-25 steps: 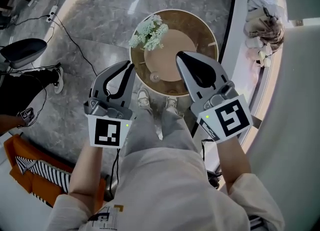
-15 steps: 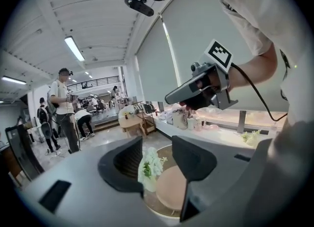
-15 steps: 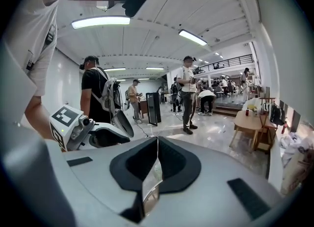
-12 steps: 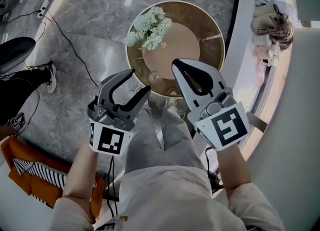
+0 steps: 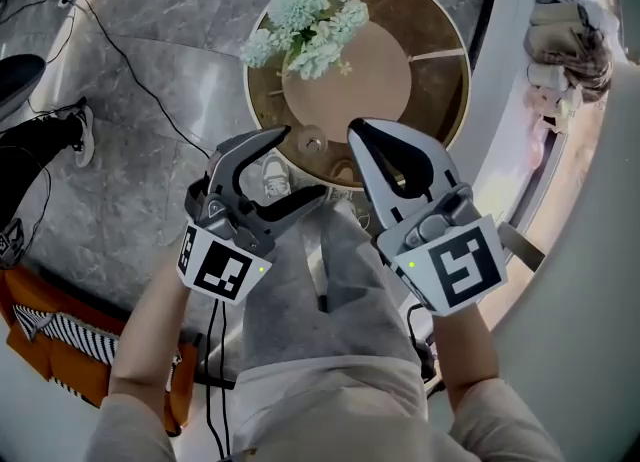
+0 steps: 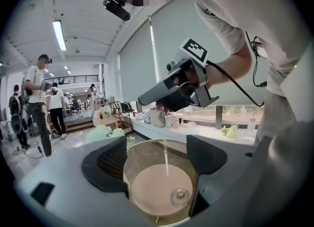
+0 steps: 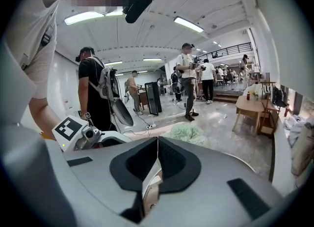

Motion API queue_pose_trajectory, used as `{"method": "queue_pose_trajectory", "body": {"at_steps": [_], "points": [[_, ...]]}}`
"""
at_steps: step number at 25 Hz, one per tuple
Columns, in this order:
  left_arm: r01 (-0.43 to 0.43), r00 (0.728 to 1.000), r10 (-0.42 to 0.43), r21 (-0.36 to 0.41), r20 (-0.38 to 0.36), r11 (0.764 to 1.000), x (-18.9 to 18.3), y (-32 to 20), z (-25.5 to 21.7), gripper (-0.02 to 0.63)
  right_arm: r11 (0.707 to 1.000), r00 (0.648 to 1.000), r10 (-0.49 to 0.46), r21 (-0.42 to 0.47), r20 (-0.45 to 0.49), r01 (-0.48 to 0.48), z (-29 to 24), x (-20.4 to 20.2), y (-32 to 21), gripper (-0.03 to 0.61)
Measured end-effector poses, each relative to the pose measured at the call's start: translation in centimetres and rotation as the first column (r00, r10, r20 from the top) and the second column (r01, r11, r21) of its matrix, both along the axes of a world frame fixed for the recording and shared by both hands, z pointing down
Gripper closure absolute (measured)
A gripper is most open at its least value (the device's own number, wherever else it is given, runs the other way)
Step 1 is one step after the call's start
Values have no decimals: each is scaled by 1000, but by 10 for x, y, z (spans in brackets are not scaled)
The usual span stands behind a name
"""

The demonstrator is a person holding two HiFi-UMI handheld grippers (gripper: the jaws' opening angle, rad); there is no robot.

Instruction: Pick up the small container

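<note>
Both jaws of the left gripper [image 5: 300,163] have just been opening and stand apart, empty; the right gripper [image 5: 362,135] is closed. The small container [image 5: 313,140] stands between their tips, near the edge of the round desk [image 5: 440,20]. Each gripper's cube carries a black-and-white square marker.

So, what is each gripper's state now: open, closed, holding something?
Left gripper: open, jaws have just been opening, nothing between them.
Right gripper: shut, empty.

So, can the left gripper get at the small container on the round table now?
Probably yes. The left gripper has just been opening its jaws, nothing between them; the small container stands free ahead, the flowers behind it.
</note>
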State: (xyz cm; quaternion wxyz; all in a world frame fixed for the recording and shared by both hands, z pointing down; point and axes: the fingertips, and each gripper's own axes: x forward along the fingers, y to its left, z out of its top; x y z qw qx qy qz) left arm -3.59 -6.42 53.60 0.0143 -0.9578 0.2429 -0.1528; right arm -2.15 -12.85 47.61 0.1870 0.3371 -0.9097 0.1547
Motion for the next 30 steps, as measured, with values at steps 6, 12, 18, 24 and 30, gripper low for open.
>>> {"method": "queue_pose_trajectory", "body": {"at_steps": [6,12,18,24,30], "points": [[-39,999,39,-14,12,999,10,5,55,244,998,1000,25,-53,6,-25,42,-5,3,571],[-82,993,83,-18,89,996,21,15,134,195,996,1000,8,-87,-19,-9,89,-5,10,571],[-95,989,103,-79,102,992,33,26,192,189,991,997,-31,-129,-64,23,134,5,23,571],[-62,991,75,-120,109,991,40,25,240,189,988,996,-40,-150,-80,28,168,6,31,571],[-59,989,77,-144,123,988,48,29,279,189,985,995,-51,-167,-81,37,198,7,39,571]]}}
